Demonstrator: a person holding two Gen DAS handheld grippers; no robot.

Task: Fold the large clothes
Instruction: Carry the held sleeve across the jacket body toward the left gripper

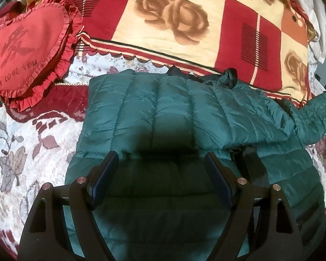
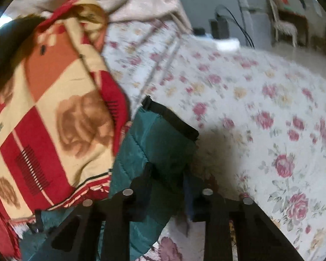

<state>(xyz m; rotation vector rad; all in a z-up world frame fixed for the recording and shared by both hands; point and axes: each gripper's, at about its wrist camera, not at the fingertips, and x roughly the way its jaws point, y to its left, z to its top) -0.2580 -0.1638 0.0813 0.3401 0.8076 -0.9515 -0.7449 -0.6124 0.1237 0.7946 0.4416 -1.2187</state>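
A teal quilted puffer jacket (image 1: 163,113) lies on the bed, folded across its body, one sleeve (image 1: 315,113) trailing to the right. My left gripper (image 1: 160,169) is open, its two fingers spread just above the jacket's near part, holding nothing. In the right wrist view my right gripper (image 2: 169,174) is shut on the jacket's sleeve (image 2: 160,139), whose black cuff (image 2: 171,117) points away from me. The sleeve hides most of the fingers.
A red, cream and orange rose blanket (image 1: 184,21) lies behind the jacket and also shows in the right wrist view (image 2: 54,108). A red heart cushion (image 1: 26,50) sits at the left. The floral bedsheet (image 2: 260,108) spreads right. Chargers and cables (image 2: 221,26) sit at the far edge.
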